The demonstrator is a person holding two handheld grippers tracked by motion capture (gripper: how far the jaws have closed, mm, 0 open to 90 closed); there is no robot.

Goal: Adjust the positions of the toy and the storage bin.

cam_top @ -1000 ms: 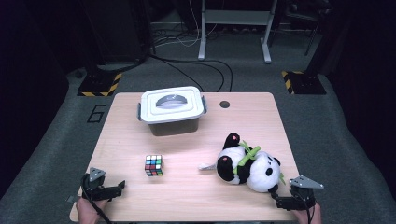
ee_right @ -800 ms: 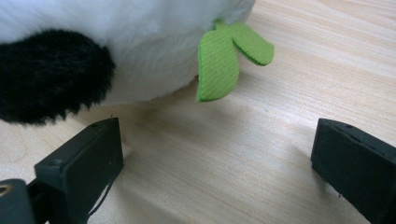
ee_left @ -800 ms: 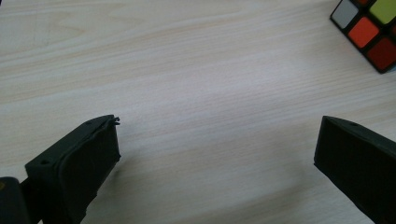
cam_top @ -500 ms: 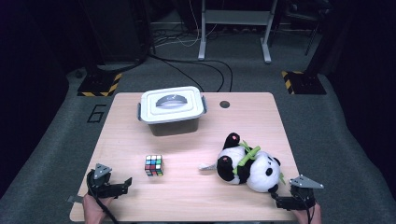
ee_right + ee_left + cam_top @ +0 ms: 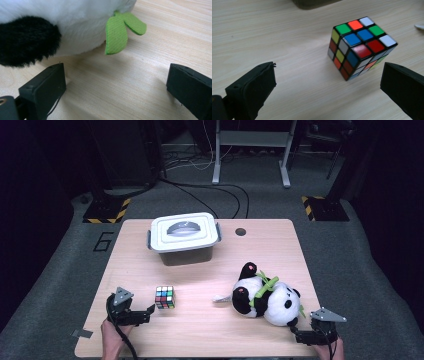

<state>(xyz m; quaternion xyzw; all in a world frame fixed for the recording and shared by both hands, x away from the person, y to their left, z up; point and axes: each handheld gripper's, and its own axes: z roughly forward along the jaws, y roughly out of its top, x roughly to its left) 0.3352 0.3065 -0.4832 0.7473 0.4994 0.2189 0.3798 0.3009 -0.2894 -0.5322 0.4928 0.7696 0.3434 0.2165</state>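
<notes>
Our left gripper (image 5: 150, 310) sits wide open just beside the puzzle cube (image 5: 165, 297), which stands on the worktop (image 5: 200, 330) ahead of its jaws; our right gripper (image 5: 295, 336), also open, rests near the plush panda (image 5: 267, 296), not touching it

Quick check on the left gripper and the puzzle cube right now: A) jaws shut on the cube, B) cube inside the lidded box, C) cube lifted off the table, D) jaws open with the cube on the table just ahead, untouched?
D: in the left gripper view the left gripper has its jaws spread wide, and the puzzle cube sits on the table ahead of them, touching neither.
</notes>
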